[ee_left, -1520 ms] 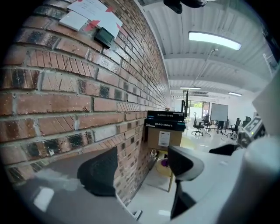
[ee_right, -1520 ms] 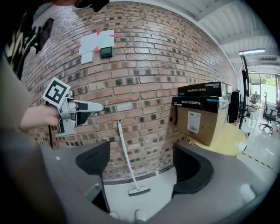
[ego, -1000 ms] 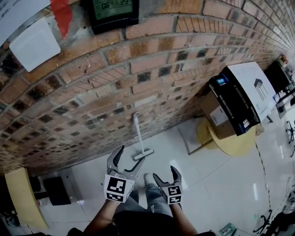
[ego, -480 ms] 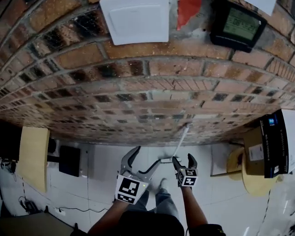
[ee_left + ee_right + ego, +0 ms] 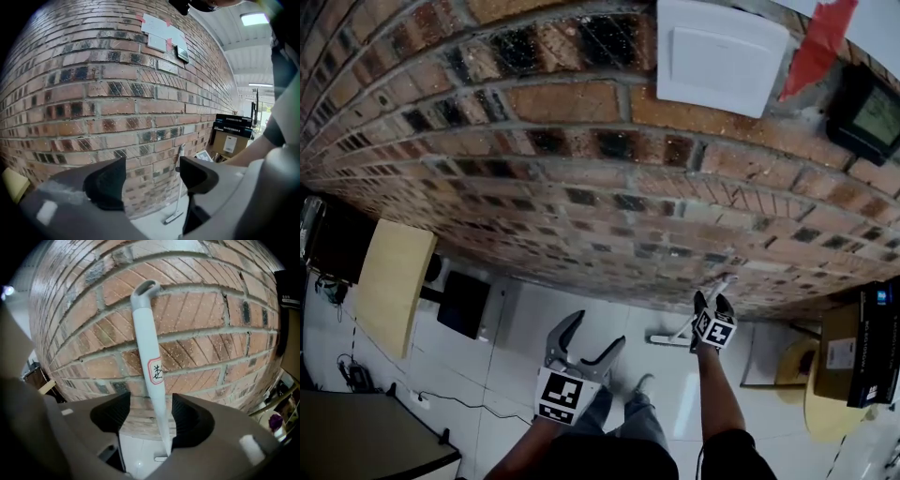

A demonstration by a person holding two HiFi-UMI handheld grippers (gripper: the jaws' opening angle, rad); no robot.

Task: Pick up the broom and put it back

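A pale grey broom (image 5: 684,326) leans upright against the brick wall (image 5: 581,187), its head on the white floor. In the right gripper view its handle (image 5: 150,352) rises between the jaws of my right gripper (image 5: 149,416), close to the right pad, with a gap at the left pad. Those jaws have just been closing, and the pads are not pressed on the handle. The head view shows that gripper (image 5: 712,300) at the handle's upper part. My left gripper (image 5: 597,328) hangs open and empty lower left; its own view shows the broom (image 5: 180,187) beyond its jaws (image 5: 152,176).
A white panel (image 5: 722,56) and a digital clock (image 5: 872,117) hang on the wall. A yellow table (image 5: 394,281) and a black box (image 5: 464,302) stand at left. Boxes (image 5: 853,352) sit on a round yellow table (image 5: 825,403) at right. My legs (image 5: 623,417) are below.
My right gripper has reached forward to the broom handle and its jaws have narrowed around it. The left gripper stays low and open. The head view has swung along the wall.
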